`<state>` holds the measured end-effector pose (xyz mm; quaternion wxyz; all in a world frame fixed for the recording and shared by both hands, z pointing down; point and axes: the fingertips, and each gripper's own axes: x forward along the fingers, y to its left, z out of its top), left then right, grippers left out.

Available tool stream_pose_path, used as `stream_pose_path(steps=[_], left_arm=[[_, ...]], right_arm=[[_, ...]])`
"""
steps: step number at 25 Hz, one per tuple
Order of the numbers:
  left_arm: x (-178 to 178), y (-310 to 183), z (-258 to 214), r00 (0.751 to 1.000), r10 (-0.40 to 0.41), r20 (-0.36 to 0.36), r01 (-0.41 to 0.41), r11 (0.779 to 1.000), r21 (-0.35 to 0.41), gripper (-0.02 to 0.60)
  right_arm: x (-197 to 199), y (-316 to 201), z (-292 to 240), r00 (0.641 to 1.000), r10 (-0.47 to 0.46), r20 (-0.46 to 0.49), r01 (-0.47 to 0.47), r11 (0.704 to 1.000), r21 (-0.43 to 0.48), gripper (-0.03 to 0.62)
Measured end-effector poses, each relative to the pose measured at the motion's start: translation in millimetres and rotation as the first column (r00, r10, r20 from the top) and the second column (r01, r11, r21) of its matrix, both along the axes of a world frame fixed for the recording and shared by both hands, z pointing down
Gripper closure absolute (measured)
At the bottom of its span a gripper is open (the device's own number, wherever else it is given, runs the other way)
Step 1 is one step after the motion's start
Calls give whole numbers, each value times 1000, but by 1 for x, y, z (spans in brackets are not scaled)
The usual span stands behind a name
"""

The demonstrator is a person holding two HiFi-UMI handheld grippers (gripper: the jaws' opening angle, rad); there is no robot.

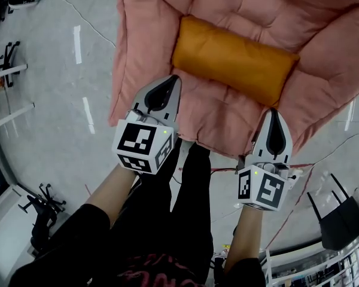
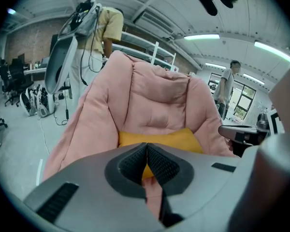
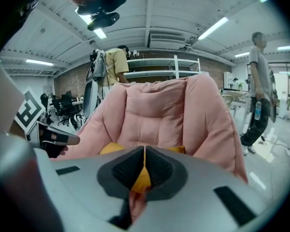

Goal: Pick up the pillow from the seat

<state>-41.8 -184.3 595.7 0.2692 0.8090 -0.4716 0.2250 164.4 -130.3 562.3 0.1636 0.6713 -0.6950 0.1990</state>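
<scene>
Pale, glossy floor (image 1: 54, 100) of a strip-lit workshop, with brick wall and white shelving (image 3: 159, 66) well behind the pink quilted seat (image 1: 239, 5). Lying flat across the middle of that seat's cushion: orange pillow (image 1: 233, 61), gripped by neither claw. Behind the seat, person in a yellow shirt (image 2: 111, 25); off to the seat's right, second person (image 3: 258, 81) standing near bright windows. Thin cables (image 1: 84, 17) trailing over the floor left of the seat, red cable (image 1: 221, 169) beneath its front edge, black frame (image 1: 341, 220) on the floor to its right. At the seat's front edge, left claw (image 1: 175, 78) and right claw (image 1: 273, 110), each pressed fully closed and holding nothing, tips aimed at the pillow and near its front side. Only bare pink cushion between claws and pillow. Wearer's black-clad legs (image 1: 185, 208) just below the seat's front edge in the head view.
</scene>
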Motion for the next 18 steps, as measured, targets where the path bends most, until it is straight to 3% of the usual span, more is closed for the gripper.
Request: stream_pose_path(steps=[18], left_arm=[[3, -28, 65, 1000, -20, 10, 20, 999, -50, 572]], right_arm=[[7, -34, 67, 1000, -5, -11, 4, 999, -49, 572]])
